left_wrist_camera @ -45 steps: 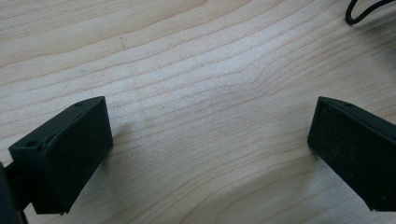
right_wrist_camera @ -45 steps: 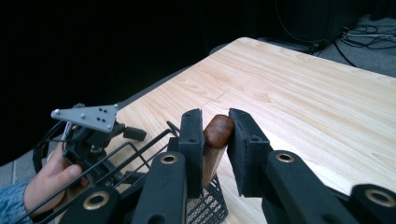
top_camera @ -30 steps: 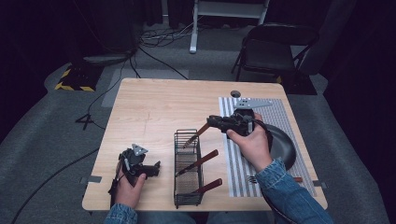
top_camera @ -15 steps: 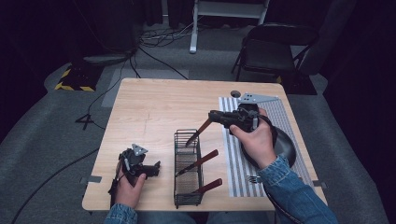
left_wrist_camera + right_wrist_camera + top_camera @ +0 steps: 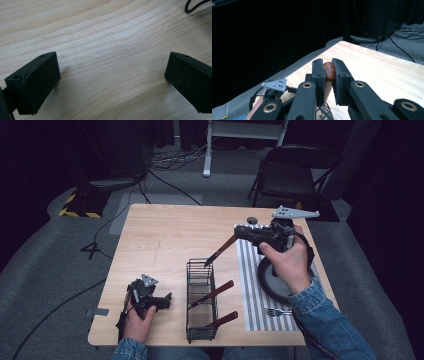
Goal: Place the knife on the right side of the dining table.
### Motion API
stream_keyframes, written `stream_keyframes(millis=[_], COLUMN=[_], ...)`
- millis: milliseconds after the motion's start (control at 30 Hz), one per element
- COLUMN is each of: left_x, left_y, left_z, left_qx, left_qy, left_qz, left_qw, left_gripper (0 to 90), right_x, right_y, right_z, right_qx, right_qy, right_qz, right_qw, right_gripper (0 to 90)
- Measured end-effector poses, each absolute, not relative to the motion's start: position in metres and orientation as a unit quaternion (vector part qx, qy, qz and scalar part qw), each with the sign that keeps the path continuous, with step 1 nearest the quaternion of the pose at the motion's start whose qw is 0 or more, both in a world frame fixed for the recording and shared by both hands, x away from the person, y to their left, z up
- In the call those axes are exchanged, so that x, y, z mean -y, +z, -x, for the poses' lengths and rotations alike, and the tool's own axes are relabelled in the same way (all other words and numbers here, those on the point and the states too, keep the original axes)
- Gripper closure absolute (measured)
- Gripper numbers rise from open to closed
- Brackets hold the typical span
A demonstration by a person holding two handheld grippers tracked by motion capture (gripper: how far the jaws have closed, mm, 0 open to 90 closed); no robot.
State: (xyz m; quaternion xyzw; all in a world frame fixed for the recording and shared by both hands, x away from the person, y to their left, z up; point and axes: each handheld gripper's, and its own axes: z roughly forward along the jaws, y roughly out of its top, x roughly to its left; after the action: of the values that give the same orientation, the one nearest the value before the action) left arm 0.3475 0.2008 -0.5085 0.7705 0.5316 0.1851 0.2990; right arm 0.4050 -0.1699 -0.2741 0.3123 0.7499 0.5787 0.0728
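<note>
My right gripper (image 5: 241, 232) is shut on the brown wooden handle of a knife (image 5: 220, 251), held above the table. The blade slants down and left, its tip just over the far end of the black wire basket (image 5: 189, 295). In the right gripper view the rounded handle end (image 5: 329, 70) sits clamped between the gripper's (image 5: 327, 75) two black jaws. Two more brown-handled utensils (image 5: 212, 293) (image 5: 223, 319) lie across the basket. My left gripper (image 5: 168, 301) rests on the wooden table near its front left, open, with bare wood between its jaws (image 5: 112, 80).
A striped mat (image 5: 252, 285) lies right of the basket with a dark round plate (image 5: 270, 276) and a fork (image 5: 277, 311) on it. A folding chair (image 5: 287, 175) stands beyond the table. A black cable (image 5: 197, 5) lies near the left gripper.
My right hand has risen and drawn back to the right, lifting the knife so its tip now hangs at the basket's top edge. The left gripper has stayed still.
</note>
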Motion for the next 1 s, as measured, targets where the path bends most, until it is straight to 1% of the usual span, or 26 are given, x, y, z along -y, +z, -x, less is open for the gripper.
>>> stream_keyframes(millis=[67,200,300,333,467,567,867,900,967,1000], left_x=[-0.201,-0.201,-0.201,-0.201,-0.201,-0.201,-0.201,-0.201,-0.201,-0.201], left_y=[-0.509,-0.509,-0.509,-0.509,-0.509,-0.509,-0.509,-0.509,-0.509,-0.509], left_z=[-0.347,-0.347,-0.348,-0.347,-0.347,-0.347,-0.347,-0.347,-0.348,-0.347], left_qx=[-0.532,-0.532,-0.532,-0.532,-0.532,-0.532,-0.532,-0.532,-0.532,-0.532], left_qy=[0.185,0.185,0.185,0.185,0.185,0.185,0.185,0.185,0.185,0.185], left_qz=[-0.771,-0.771,-0.770,-0.770,-0.770,-0.770,-0.771,-0.770,-0.771,-0.771], left_qw=[0.299,0.299,0.299,0.299,0.299,0.299,0.299,0.299,0.299,0.299], left_gripper=[0.1,0.1,0.1,0.1,0.1,0.1,0.1,0.1,0.1,0.1], right_x=[0.176,0.181,0.188,0.192,0.199,0.213,0.233,0.240,0.243,0.251], right_y=[-0.265,-0.256,-0.248,-0.243,-0.237,-0.229,-0.223,-0.224,-0.225,-0.228], right_z=[-0.405,-0.405,-0.405,-0.406,-0.407,-0.409,-0.419,-0.425,-0.428,-0.436], right_qx=[-0.745,-0.742,-0.738,-0.736,-0.734,-0.726,-0.717,-0.713,-0.711,-0.706], right_qy=[0.582,0.585,0.590,0.590,0.591,0.595,0.594,0.592,0.592,0.591], right_qz=[-0.316,-0.316,-0.319,-0.321,-0.324,-0.330,-0.348,-0.356,-0.359,-0.367], right_qw=[0.075,0.080,0.075,0.082,0.088,0.095,0.114,0.122,0.124,0.128], right_gripper=[81.4,81.4,81.4,81.4,81.4,81.4,81.4,81.4,81.4,81.4])
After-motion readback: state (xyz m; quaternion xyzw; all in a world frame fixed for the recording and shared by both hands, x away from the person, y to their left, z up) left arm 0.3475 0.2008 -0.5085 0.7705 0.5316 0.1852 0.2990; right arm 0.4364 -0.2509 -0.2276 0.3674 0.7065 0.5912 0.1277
